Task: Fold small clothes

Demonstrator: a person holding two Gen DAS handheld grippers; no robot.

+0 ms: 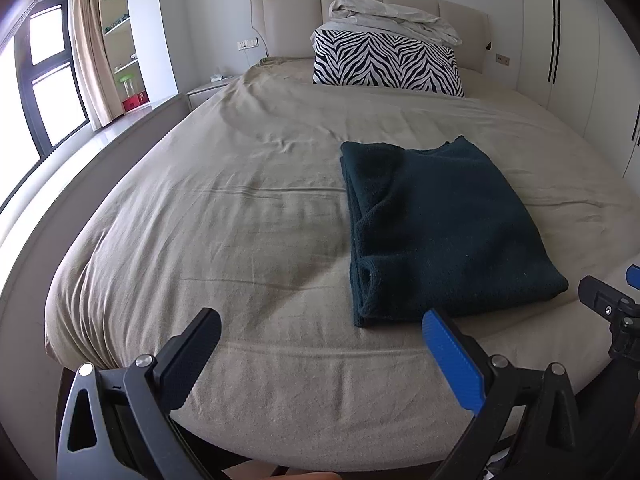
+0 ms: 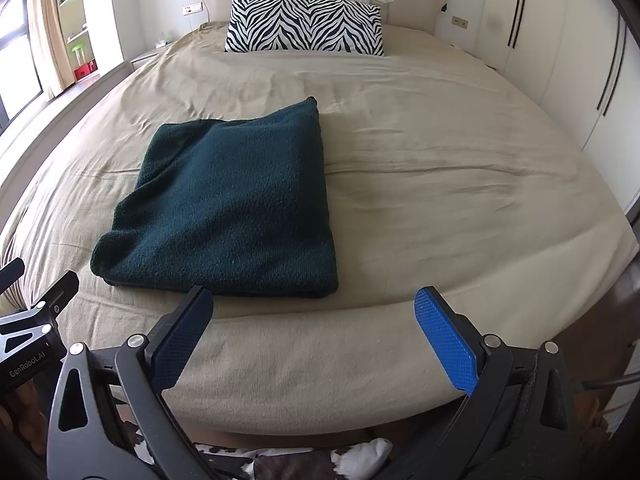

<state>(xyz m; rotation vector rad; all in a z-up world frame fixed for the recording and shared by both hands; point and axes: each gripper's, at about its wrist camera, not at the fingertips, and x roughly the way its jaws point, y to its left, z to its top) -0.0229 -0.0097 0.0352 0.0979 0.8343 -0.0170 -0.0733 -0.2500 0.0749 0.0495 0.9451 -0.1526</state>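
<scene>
A dark teal knitted garment (image 1: 444, 228) lies folded into a neat rectangle on the beige bed sheet (image 1: 240, 220), near the foot of the bed. It also shows in the right wrist view (image 2: 232, 208). My left gripper (image 1: 320, 328) is open and empty, held just short of the garment's near left corner. My right gripper (image 2: 314, 304) is open and empty, held just short of the garment's near right corner. Each gripper shows at the edge of the other's view.
A zebra-print pillow (image 1: 384, 62) with a crumpled pale blanket (image 1: 392, 16) on it stands at the headboard. White wardrobes (image 2: 560, 60) line the right side. A window and shelves (image 1: 116, 40) are at the left. The bed's foot edge (image 2: 320, 400) is just below the grippers.
</scene>
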